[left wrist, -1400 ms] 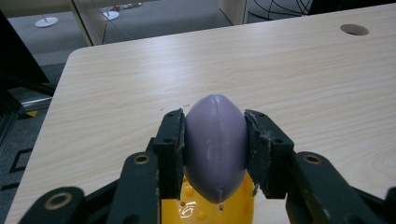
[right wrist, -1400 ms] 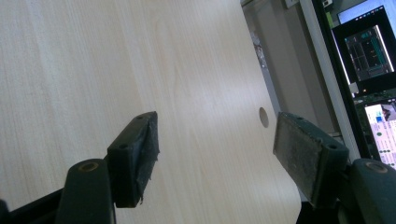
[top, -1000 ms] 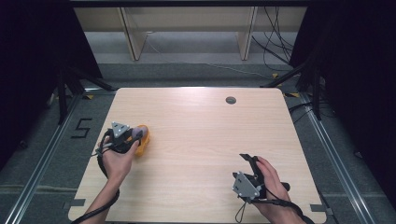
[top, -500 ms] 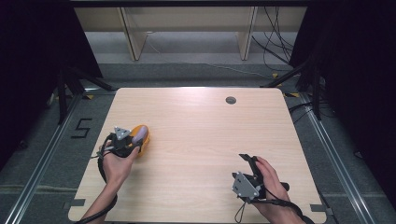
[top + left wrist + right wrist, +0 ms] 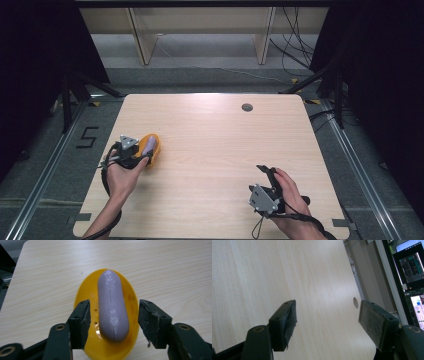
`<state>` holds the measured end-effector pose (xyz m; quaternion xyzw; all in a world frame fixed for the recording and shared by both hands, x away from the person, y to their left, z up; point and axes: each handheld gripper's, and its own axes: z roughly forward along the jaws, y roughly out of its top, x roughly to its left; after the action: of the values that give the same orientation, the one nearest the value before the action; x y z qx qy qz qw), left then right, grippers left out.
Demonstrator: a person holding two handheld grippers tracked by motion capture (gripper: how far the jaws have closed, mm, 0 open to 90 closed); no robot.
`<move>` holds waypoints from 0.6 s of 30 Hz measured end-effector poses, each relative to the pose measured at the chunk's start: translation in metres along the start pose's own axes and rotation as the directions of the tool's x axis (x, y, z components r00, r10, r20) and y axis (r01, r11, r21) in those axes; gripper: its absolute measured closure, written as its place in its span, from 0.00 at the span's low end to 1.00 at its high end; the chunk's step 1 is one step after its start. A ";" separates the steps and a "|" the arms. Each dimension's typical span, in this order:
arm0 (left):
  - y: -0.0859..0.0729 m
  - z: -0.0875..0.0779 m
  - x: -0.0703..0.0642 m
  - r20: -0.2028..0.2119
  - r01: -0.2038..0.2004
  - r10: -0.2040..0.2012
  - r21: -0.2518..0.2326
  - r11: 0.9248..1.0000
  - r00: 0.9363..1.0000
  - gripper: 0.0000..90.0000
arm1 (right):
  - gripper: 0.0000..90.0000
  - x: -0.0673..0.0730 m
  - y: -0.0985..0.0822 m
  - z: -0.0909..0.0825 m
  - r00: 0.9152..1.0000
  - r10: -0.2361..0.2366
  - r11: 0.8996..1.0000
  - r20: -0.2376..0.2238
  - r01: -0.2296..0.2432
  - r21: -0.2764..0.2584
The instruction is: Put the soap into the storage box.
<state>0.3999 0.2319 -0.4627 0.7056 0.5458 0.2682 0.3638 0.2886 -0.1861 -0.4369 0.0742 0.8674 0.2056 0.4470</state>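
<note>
On wood table [image 5: 215, 150], yellow dish [image 5: 152, 145] w/ soap [image 5: 149, 145]

We see the table [image 5: 220, 150] evenly and brightly lit from above, with darkness all around it and only faint shadows on the wood. In the left gripper view the soap [image 5: 111, 305] is sharp with soft glare, while the near jaws blur slightly.
</note>
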 end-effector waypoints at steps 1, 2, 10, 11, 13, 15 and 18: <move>0.000 0.000 0.000 0.000 0.000 0.000 0.000 1.000 1.000 0.43 | 0.35 -0.001 0.000 0.001 1.000 -0.018 1.000 0.000 0.018 -0.008; 0.000 -0.004 0.001 0.005 -0.001 0.001 -0.010 1.000 1.000 0.43 | 0.35 -0.001 0.000 0.001 1.000 -0.018 1.000 0.000 0.018 -0.008; -0.030 -0.050 0.012 0.083 -0.012 0.017 -0.062 0.998 0.996 0.31 | 0.35 0.001 -0.004 0.002 1.000 0.016 1.000 -0.016 -0.016 -0.007; -0.030 -0.050 0.012 0.083 -0.012 0.017 -0.062 0.998 0.996 0.31 | 0.35 0.001 -0.004 0.002 1.000 0.016 1.000 -0.016 -0.016 -0.007; -0.049 -0.056 0.013 0.102 0.000 0.007 -0.077 0.997 0.995 0.32 | 0.35 0.000 -0.009 0.004 0.999 0.043 0.999 -0.032 -0.044 -0.008; -0.075 -0.063 0.015 0.122 0.036 -0.029 -0.060 0.998 0.992 0.34 | 0.35 0.001 -0.012 0.004 0.995 0.088 0.996 -0.049 -0.088 0.003; -0.085 -0.064 0.014 0.144 0.067 -0.062 -0.035 0.997 0.988 0.34 | 0.35 -0.001 -0.014 0.006 0.995 0.081 0.997 -0.056 -0.081 -0.003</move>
<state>0.3047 0.2717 -0.4935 0.6975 0.5355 0.2160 0.4242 0.2949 -0.1975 -0.4449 0.1024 0.8753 0.2276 0.4143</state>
